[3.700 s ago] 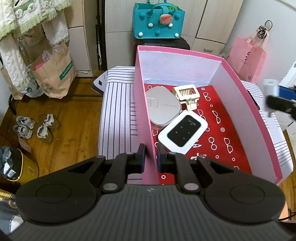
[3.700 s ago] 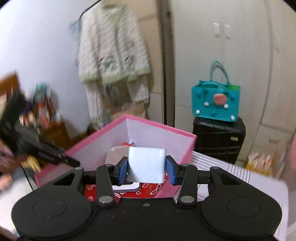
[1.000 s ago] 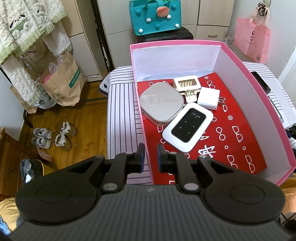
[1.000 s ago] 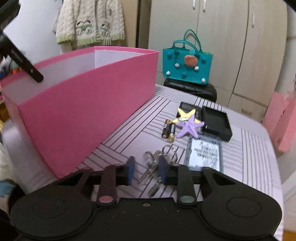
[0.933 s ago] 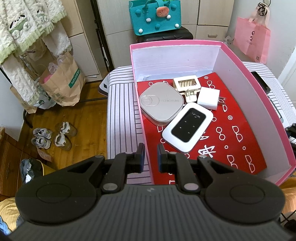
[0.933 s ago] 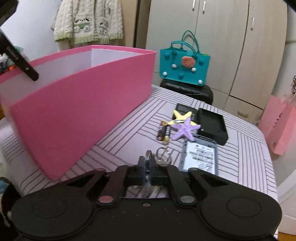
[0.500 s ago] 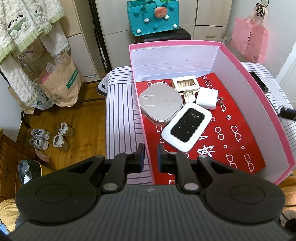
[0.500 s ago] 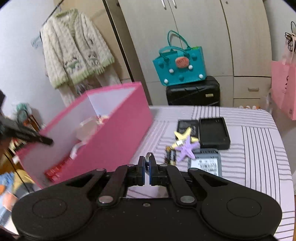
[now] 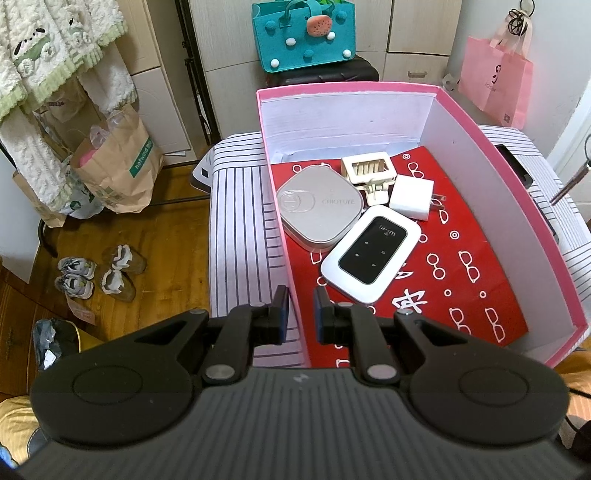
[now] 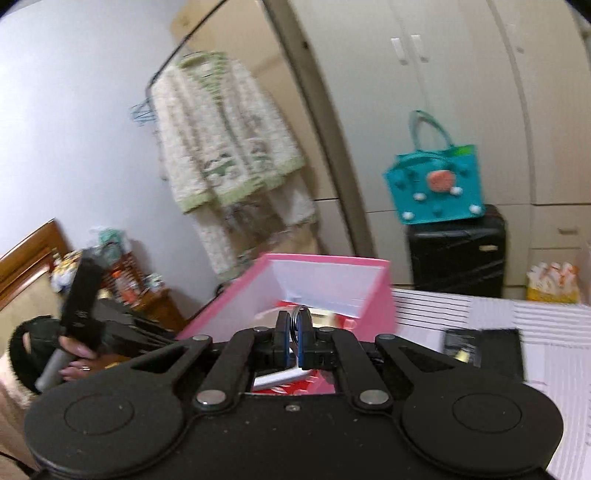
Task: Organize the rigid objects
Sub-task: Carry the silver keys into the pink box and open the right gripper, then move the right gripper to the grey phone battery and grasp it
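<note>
Striped cloth covers the table where a pink box stands, with cupboards and a teal bag behind it. Inside the box, on its red lining, lie a grey case, a white wifi router, a white charger plug and a cream clip, all crowded toward the box's far left corner. The left gripper is pinched narrow on the box's near left wall, steadying it. The right gripper is clamped on a key ring, and in the left wrist view the keys dangle just past the box's right wall. The step in hand looks like carrying the keys over into the box. Next, the right gripper likely needs to come over the box's bare red floor, right of the router, and let go low enough that the keys do not bounce. A second ago the keys lay on the cloth beside the box's outer wall with the right gripper's jaws apart around them; since then they have been gripped and lifted, while the left gripper has kept its hold.
</note>
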`<act>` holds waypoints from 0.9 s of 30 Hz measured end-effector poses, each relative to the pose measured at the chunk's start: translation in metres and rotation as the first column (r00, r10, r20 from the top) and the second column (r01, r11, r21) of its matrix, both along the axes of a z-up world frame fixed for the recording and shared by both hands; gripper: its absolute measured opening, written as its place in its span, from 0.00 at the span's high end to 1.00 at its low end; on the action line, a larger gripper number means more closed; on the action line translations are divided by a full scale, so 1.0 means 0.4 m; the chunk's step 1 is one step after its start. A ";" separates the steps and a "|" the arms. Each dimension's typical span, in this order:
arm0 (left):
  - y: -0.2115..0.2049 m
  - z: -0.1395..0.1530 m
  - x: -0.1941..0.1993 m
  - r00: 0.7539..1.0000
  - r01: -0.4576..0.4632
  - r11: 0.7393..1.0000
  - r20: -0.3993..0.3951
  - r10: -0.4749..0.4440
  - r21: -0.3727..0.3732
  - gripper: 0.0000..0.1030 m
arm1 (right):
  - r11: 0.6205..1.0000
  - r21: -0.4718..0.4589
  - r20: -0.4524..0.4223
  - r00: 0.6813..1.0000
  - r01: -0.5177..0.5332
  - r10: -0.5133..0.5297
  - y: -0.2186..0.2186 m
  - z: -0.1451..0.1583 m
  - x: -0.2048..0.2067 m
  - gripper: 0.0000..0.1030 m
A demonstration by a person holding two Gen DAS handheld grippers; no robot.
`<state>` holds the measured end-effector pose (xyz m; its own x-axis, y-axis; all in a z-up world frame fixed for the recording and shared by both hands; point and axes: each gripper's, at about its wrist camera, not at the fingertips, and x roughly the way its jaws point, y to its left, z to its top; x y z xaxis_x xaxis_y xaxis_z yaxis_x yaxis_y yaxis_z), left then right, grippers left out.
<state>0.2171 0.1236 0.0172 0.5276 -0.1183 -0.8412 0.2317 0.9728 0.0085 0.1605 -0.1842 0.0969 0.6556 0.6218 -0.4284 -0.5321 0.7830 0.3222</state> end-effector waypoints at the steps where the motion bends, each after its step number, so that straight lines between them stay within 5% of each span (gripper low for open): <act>1: 0.000 0.000 0.000 1.000 0.000 1.000 0.000 0.000 0.000 0.88 | 1.000 0.000 -0.004 1.000 -0.025 0.025 0.015 0.001 0.004 0.95; 8: 0.001 0.000 0.001 1.000 0.005 1.000 0.000 -0.005 -0.007 0.88 | 0.989 -0.001 -0.090 0.985 -0.148 0.147 0.128 -0.049 0.043 0.95; 18: 0.003 -0.002 0.001 1.000 0.012 1.000 0.001 -0.012 -0.017 0.88 | 0.982 -0.138 -0.183 0.978 -0.127 0.101 0.199 -0.161 0.130 0.95; 27: 0.005 -0.002 0.001 1.000 0.016 1.000 -0.004 -0.016 -0.021 0.88 | 0.942 -0.335 0.014 1.000 0.002 0.003 0.180 -0.112 0.068 0.91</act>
